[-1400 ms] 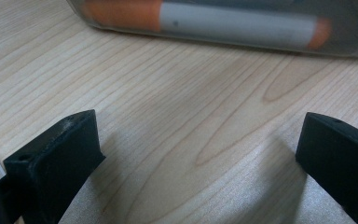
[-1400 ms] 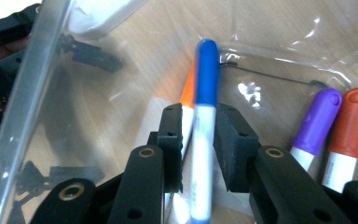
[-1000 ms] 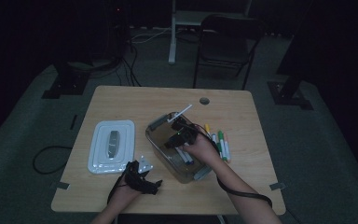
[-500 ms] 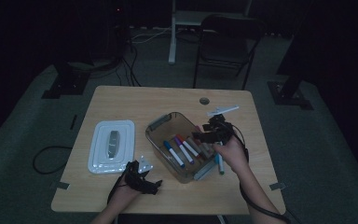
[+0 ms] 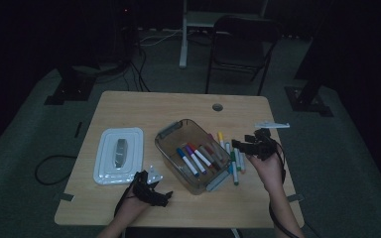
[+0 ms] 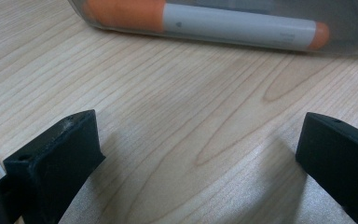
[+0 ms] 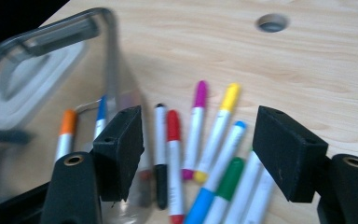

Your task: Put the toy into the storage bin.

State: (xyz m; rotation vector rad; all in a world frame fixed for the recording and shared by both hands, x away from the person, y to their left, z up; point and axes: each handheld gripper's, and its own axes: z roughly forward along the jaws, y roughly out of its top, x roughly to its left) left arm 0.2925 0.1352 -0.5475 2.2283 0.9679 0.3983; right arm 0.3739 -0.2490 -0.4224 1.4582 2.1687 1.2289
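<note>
Since a second earlier the right tongs (image 5: 242,142) had swung out of the clear bin (image 5: 191,154) to the loose markers (image 5: 234,159) lying on the counter (image 5: 178,106) at the bin's 3 o'clock side, their jaws having just been opening with nothing between them. In the right gripper view they hung half open over the marker row (image 7: 200,154). The left tongs (image 5: 159,197) rested wide open and empty on the counter at the bin's 7 o'clock, beside the white lid (image 5: 119,154). To do the pick well, one marker, probably the red one (image 7: 173,161), wanted centring between the pads, jaws across its barrel, clear of its touching neighbours, before lowering and closing.
</note>
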